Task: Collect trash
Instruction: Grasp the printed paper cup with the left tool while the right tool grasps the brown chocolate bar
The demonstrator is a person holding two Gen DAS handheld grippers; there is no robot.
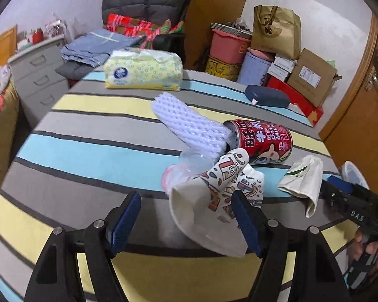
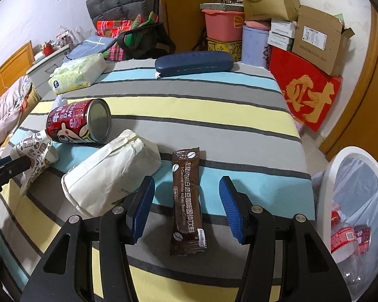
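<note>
My left gripper (image 1: pixel 186 196) is open around a patterned paper cup (image 1: pixel 214 183) lying on its side on the striped tablecloth. The cup sits close to the right pad and well clear of the left one. Behind it lie a clear plastic piece (image 1: pixel 186 166), a white foam net (image 1: pixel 189 123) and a red drink can (image 1: pixel 262 141) on its side. A crushed white paper cup (image 1: pixel 302 178) lies to the right. My right gripper (image 2: pixel 187 181) is open astride a brown sachet (image 2: pixel 187 201) lying flat, with both pads apart from it.
A bag-lined bin with a white rim (image 2: pixel 325 196) stands at the table's right edge and holds a plastic bottle (image 2: pixel 345 239). A yellow tissue pack (image 1: pixel 143 71) and a dark blue glasses case (image 2: pixel 194 63) lie at the far side. Boxes and bags are stacked behind.
</note>
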